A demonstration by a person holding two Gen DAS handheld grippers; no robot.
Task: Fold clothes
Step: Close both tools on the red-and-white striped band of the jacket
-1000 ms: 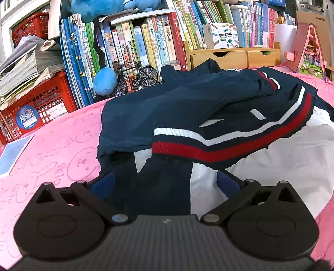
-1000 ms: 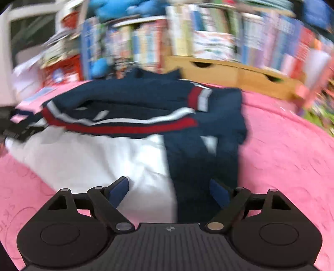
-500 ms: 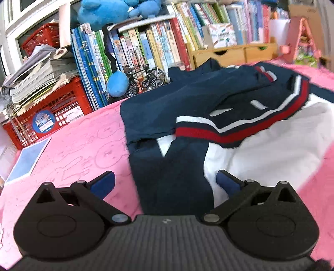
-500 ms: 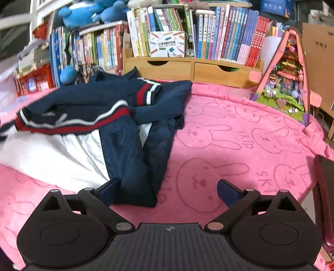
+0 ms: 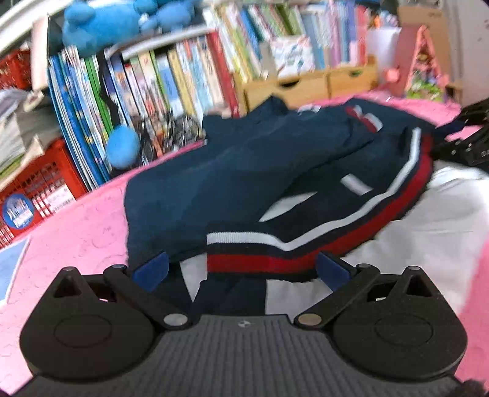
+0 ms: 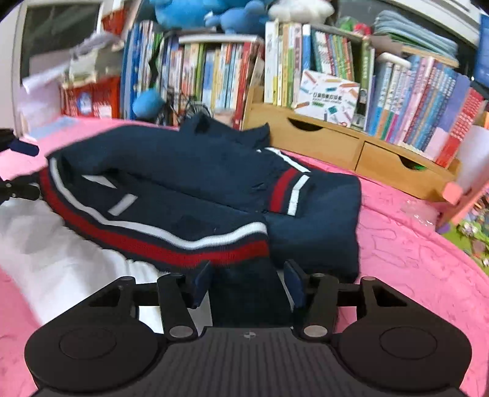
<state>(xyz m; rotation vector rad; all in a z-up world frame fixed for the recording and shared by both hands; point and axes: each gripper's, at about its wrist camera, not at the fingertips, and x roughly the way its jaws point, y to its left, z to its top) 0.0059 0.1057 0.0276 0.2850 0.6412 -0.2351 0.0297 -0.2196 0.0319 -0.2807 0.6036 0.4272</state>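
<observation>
Left wrist view. My left gripper (image 5: 241, 270) hovered low over the near edge of the jacket (image 5: 244, 183), its blue fingertips (image 5: 151, 270) spread wide apart; dark and white cloth lay between them, but the pads did not press on it, so I read the tool as released. The jacket, navy with a red and white striped band (image 5: 305, 253) and a white lower part, lay partly folded on the pink bunny-print cover (image 5: 76, 226). My other gripper showed as black parts at the right edge, beside the striped band. The picture was blurred.

Right wrist view. My right gripper (image 6: 249, 284) sat at the opposite end of the jacket (image 6: 183, 189). Its fingers (image 6: 201, 284) stood much closer together, with a navy strip of the garment running between them. I could not tell whether the pads actually pinched the cloth or only flanked it. A folded sleeve with a red and white cuff (image 6: 288, 192) rested on top of the garment, and the white part spread to the left. Behind the pink cover (image 6: 412, 244) stood a wooden drawer unit (image 6: 351, 143) carrying rows of books (image 6: 214, 82), with blue plush toys (image 6: 195, 12) above.
</observation>
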